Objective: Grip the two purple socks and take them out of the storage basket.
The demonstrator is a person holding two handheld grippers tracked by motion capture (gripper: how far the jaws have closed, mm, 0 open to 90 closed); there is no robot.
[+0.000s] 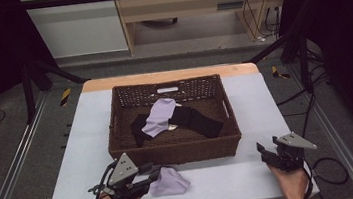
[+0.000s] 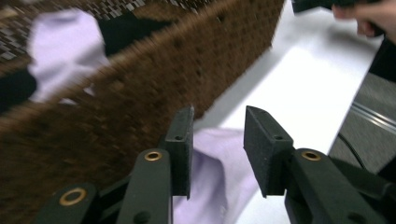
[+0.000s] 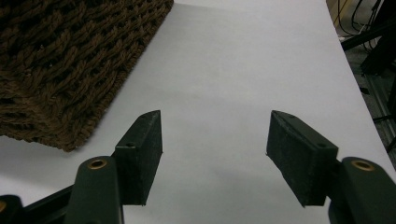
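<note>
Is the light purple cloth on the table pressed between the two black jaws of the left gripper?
No. In the left gripper view, the left gripper stands open above the light purple cloth, with a clear gap between its jaws.

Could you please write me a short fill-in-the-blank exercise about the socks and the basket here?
1. The lilac sock on the table lies in ____ of the wicker basket.
2. The left tool has its jaws ____, with nothing pressed between them.
3. Inside the basket, another lilac sock lies on top of ____ socks.
4. The right tool hovers over bare ____.

Missing words: front; open; black; table
</note>
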